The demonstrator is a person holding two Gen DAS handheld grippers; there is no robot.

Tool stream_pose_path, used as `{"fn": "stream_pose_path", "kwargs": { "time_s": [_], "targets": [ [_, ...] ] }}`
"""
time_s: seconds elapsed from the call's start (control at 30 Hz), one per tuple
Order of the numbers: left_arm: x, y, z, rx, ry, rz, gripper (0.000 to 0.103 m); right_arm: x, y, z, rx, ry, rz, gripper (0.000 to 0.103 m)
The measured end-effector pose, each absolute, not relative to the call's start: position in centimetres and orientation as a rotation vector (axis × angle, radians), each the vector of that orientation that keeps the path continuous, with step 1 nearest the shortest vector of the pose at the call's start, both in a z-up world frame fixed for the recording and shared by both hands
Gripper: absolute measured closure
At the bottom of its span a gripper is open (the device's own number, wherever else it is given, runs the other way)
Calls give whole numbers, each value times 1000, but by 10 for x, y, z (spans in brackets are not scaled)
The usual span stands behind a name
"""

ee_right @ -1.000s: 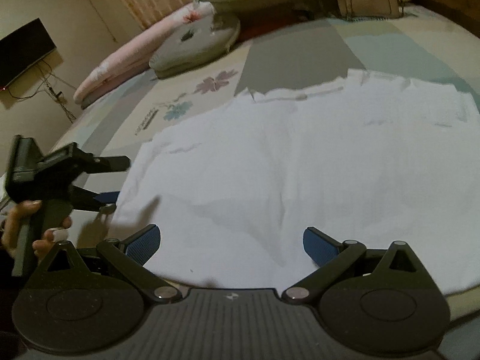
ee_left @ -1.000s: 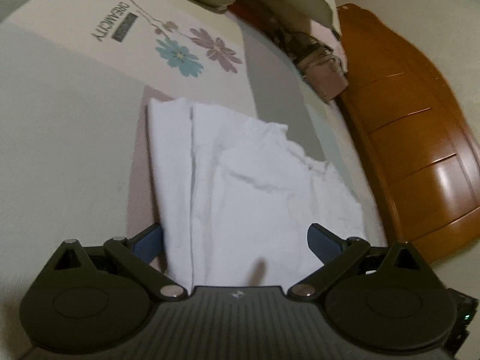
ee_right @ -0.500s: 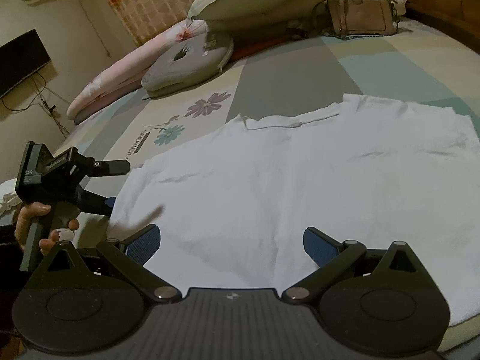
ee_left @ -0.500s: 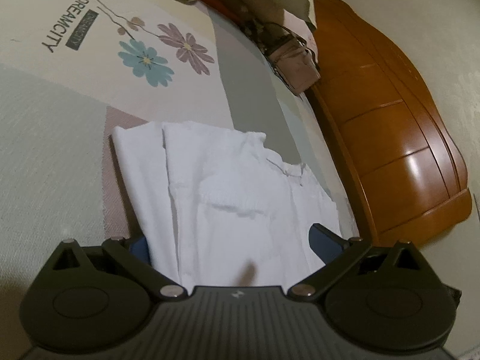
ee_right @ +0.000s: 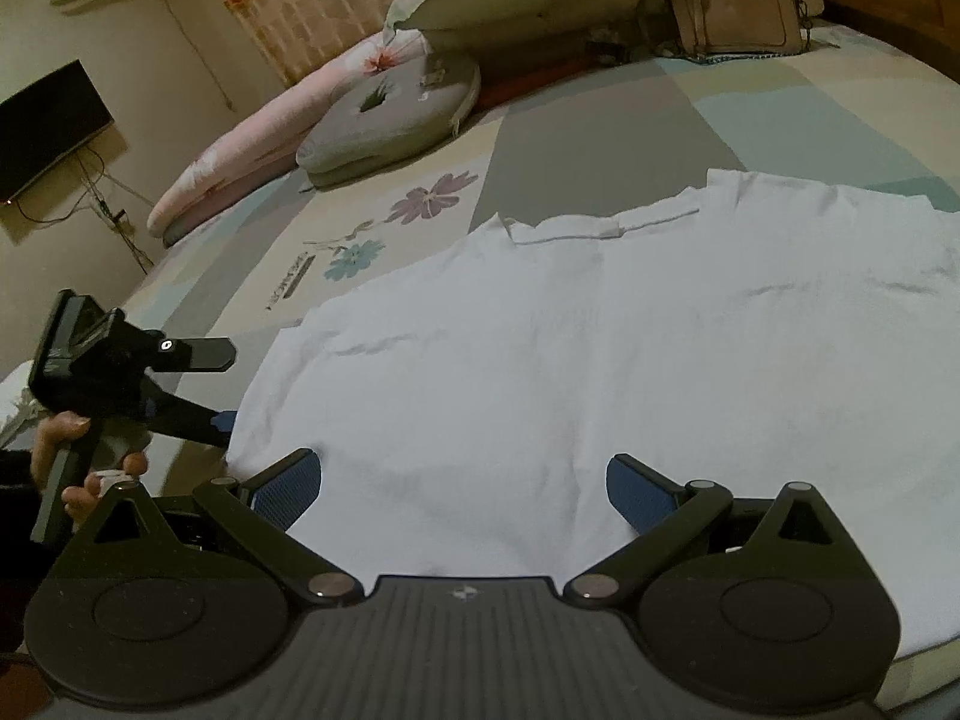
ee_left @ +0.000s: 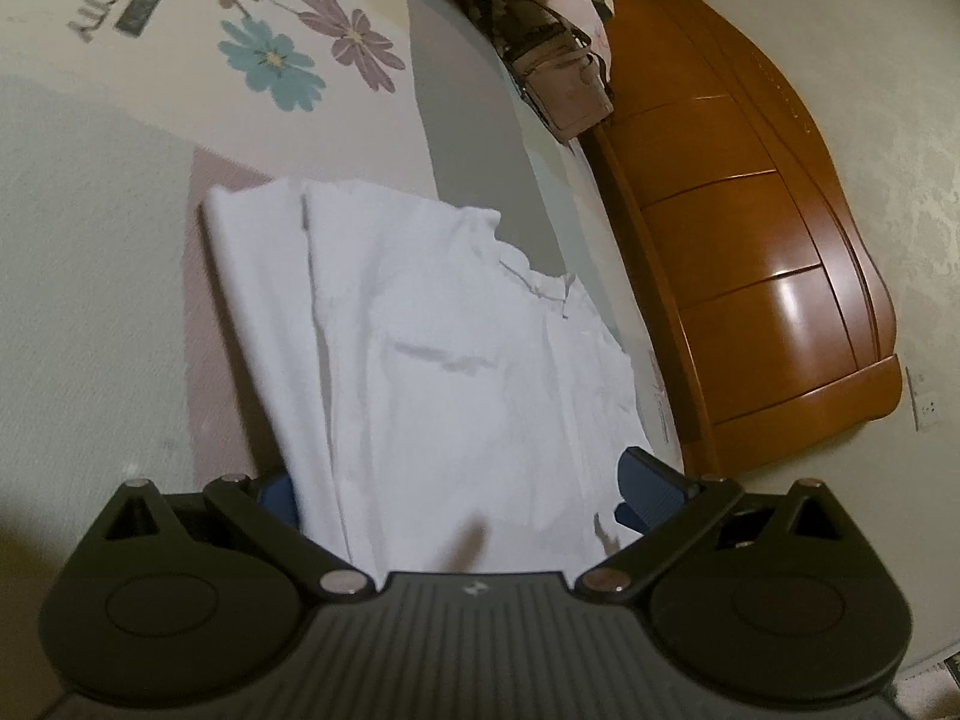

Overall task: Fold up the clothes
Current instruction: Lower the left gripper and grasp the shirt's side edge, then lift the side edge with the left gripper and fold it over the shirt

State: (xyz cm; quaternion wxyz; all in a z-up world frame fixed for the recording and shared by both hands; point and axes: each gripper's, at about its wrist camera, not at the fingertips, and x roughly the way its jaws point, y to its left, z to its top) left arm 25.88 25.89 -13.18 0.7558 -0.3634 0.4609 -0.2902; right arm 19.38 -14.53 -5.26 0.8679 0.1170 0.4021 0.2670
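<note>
Bedspread (ee_right: 570, 120) under cropped shirt (ee_right: 600, 360)

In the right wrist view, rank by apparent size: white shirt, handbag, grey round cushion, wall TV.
1. white shirt, though nearest the camera
2. grey round cushion
3. handbag and wall TV: look alike, unranked

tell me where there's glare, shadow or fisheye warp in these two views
Left wrist view: a bright glare streak on the wooden headboard, which the fisheye bows; the gripper's shadow falls on the white shirt. Right wrist view: dim, the bed curving at the edges.
</note>
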Motion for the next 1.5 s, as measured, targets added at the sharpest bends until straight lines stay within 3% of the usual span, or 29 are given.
{"fn": "stream_pose_path", "kwargs": {
  "time_s": [0.5,0.8,0.9,0.97,1.07,1.5],
  "targets": [
    [247,250,-137,-791,1054,-763,1,193,-148,-49,255,835,569,0],
    [285,236,-142,-804,1028,-803,1,192,-152,-49,251,838,550,0],
    [277,244,-144,-767,1020,-763,25,192,-155,-48,249,834,540,0],
    [271,258,-153,-805,1027,-703,57,193,-157,-50,261,838,536,0],
    [267,264,-159,-795,1044,-621,92,194,-157,-53,267,847,537,0],
    [258,231,-120,-541,1071,-434,96,191,-163,-60,313,863,602,0]
  ]
}}
